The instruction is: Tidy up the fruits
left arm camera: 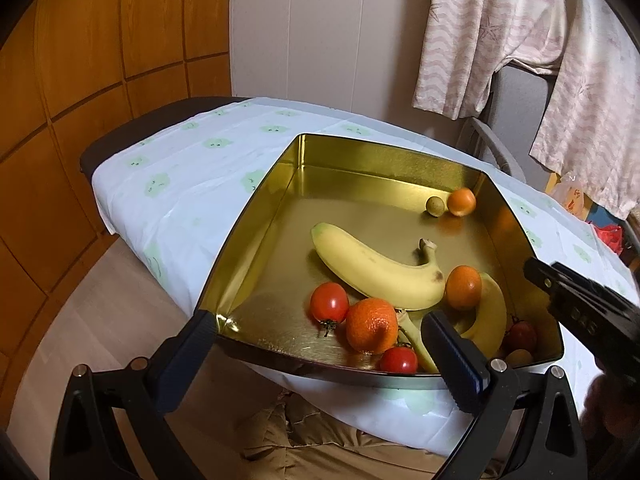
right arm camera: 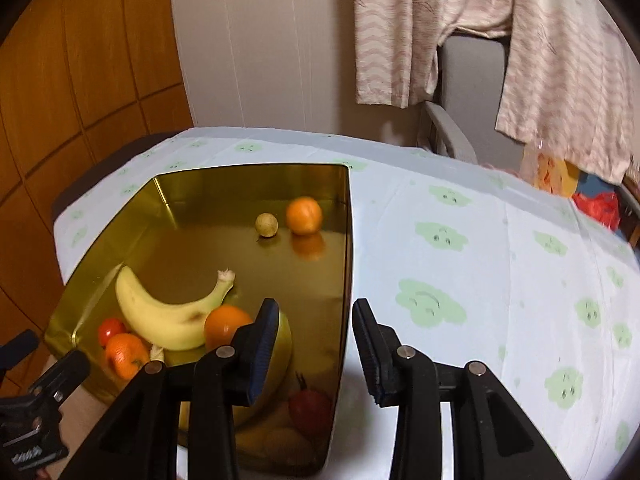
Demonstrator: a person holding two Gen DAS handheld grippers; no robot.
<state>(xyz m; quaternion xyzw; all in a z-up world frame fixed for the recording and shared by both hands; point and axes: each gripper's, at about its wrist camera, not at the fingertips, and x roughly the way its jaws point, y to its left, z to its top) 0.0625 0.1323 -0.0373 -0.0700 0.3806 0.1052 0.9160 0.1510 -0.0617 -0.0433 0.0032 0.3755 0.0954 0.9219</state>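
Nearest in the left wrist view, the left gripper (left arm camera: 318, 316) stands wide and holds nothing. One of its fingers is at the near left corner of the gold tin (left arm camera: 256, 216). The other is over the tin's near rim, at about 5 o'clock.

In the right wrist view the right gripper (right arm camera: 314, 308) shows a narrow gap. The tin's right wall runs up between its fingers, close beside the right-hand pad and clear of the left one. Nothing is held in them.

All the fruit lies inside the tin, which sits on a white tablecloth (left arm camera: 192, 184) printed with green shapes. Most of it crowds the near end:
- At 6 o'clock on the tin floor lies a tangerine (left arm camera: 372, 325), with a red tomato (left arm camera: 329, 303) just to its left.
- A second tomato (left arm camera: 399, 360) lies against the near wall.
- Toward 4 o'clock a small banana (left arm camera: 490, 312) curves round a small orange (left arm camera: 463, 287).
- In that near right corner sit a dark red tomato (left arm camera: 520, 334) and a pale round fruit (left arm camera: 519, 357). I cannot tell what the pale one is.
- Across the middle lies a large banana (left arm camera: 376, 268), its stem pointing to 3 o'clock and touching the small orange.

The far left part of the floor is bare. In the far right corner, at 1 o'clock, a small green round fruit (left arm camera: 435, 205) sits just beside another orange (left arm camera: 461, 201).

Beyond the table, pale patterned garments (left arm camera: 480, 32) hang over a grey chair (left arm camera: 516, 92) at 1 o'clock. Wooden panelling (left arm camera: 100, 60) fills the view from 9 to 11 o'clock.
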